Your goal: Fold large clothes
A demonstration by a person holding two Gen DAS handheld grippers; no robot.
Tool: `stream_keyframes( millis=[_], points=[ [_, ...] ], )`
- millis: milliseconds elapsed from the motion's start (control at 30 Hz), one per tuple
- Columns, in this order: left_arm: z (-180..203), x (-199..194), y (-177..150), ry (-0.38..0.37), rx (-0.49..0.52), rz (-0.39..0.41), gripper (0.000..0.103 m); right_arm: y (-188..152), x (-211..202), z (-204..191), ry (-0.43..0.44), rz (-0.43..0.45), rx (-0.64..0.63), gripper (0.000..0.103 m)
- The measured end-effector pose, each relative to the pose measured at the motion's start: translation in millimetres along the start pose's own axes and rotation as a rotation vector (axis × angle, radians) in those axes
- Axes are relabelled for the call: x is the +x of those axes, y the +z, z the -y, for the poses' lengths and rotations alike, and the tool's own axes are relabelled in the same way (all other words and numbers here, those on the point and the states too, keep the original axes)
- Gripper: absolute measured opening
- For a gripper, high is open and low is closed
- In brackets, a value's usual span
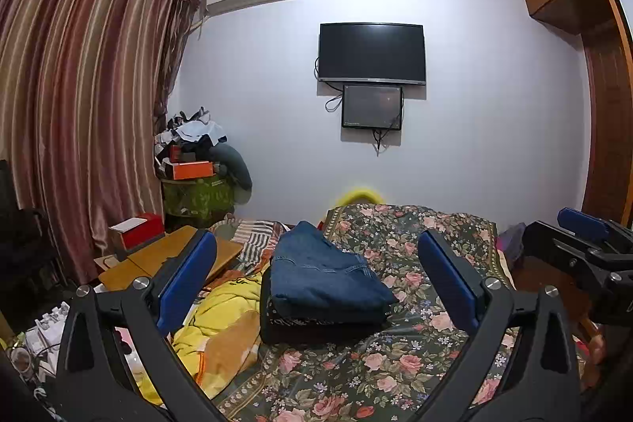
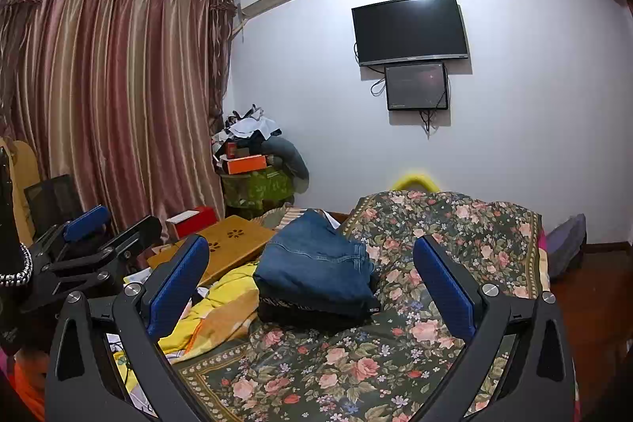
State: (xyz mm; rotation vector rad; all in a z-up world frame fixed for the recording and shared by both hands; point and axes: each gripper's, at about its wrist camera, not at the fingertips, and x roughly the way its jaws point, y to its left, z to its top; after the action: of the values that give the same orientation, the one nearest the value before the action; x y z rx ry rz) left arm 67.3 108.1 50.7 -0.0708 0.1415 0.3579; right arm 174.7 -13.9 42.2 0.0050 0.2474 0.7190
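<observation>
**Both grippers hanging open above the bed, folded denim resting on the stack**

The folded blue denim garment (image 1: 324, 275) is lying on top of a darker folded garment with a patterned edge (image 1: 316, 321), and the two are sitting as a small stack on the dark floral bedspread (image 1: 395, 374), near its left side and just beside a crumpled yellow blanket (image 1: 221, 327). Judging by how neat the stack is, this piece looks finished, and the step in hand is probably either tidying it or reaching for another garment.

To do that well, the person should be bringing each tool down low and level with the bed, so that a fold edge is being pinched through all its layers and not just the top one. The top garment's far corner is standing up a little; pressing it flat before moving on would keep the pile from slumping toward the wooden lap desk (image 2: 229, 244).

The left gripper (image 1: 316, 283) is hovering with its blue-padded fingers (image 1: 186, 283) spread wide, gripping nothing and touching nothing. The right gripper (image 2: 310, 279) is doing the same: its blue-padded fingers (image 2: 443, 287) are standing wide apart, clear of the cloth, with the stack framed between them further off.
</observation>
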Motion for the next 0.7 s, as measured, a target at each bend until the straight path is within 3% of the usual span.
stream_keyframes(
  millis=[700],
  points=[
    [1.9,7.1,-0.7,-0.033,-0.006,-0.026,0.102,-2.0,1.0,5.3,-0.011,-0.013,0.007,0.102]
  ],
)
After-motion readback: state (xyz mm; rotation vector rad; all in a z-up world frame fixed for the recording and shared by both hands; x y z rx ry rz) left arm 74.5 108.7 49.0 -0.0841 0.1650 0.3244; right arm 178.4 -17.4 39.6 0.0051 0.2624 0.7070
